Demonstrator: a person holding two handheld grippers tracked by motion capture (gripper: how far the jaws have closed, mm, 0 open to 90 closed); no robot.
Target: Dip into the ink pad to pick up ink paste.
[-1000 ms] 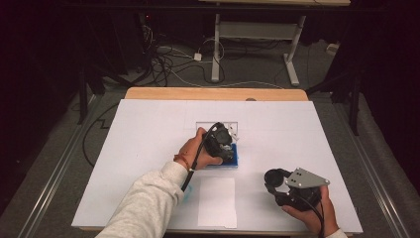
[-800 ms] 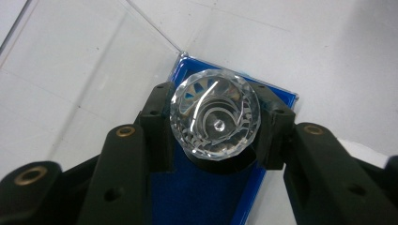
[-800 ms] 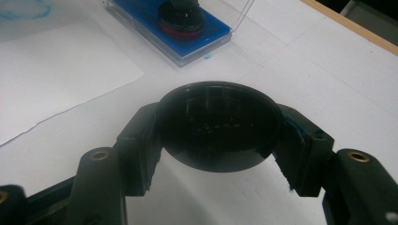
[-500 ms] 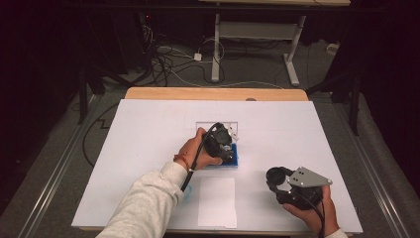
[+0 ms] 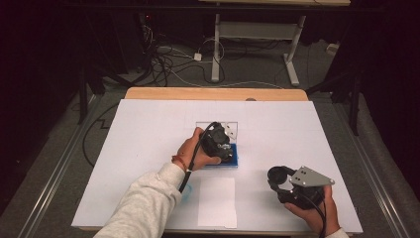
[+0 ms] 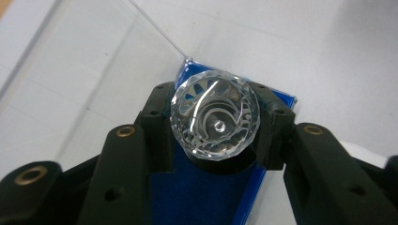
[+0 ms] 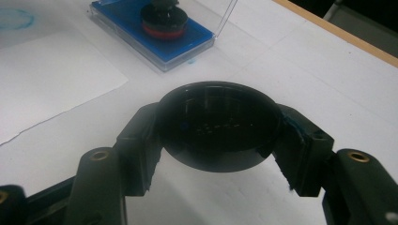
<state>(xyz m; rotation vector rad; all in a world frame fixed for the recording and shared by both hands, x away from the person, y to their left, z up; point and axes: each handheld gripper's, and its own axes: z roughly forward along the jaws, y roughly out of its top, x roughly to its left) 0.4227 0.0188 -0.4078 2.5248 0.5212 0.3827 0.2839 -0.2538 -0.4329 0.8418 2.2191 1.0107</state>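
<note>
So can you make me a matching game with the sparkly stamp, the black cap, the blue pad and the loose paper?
Things:
1. clear faceted stamp knob
2. black round cap
3. blue ink pad
4. loose white sheet

Places:
A. lying flat near the table's front edge
B. between the right gripper's jaws
C. in an open clear case under the stamp
D. between the left gripper's jaws

Pairs: 1-D, 2-B, 3-C, 4-A

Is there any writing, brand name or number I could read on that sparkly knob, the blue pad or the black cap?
None can be read.
Crystal-topped stamp: curved engraved lines, no letters.
Blue ink pad: no label visible.
Black cap: faint marks inside, too dark and blurred to read.
White paper sheet: blank.
</note>
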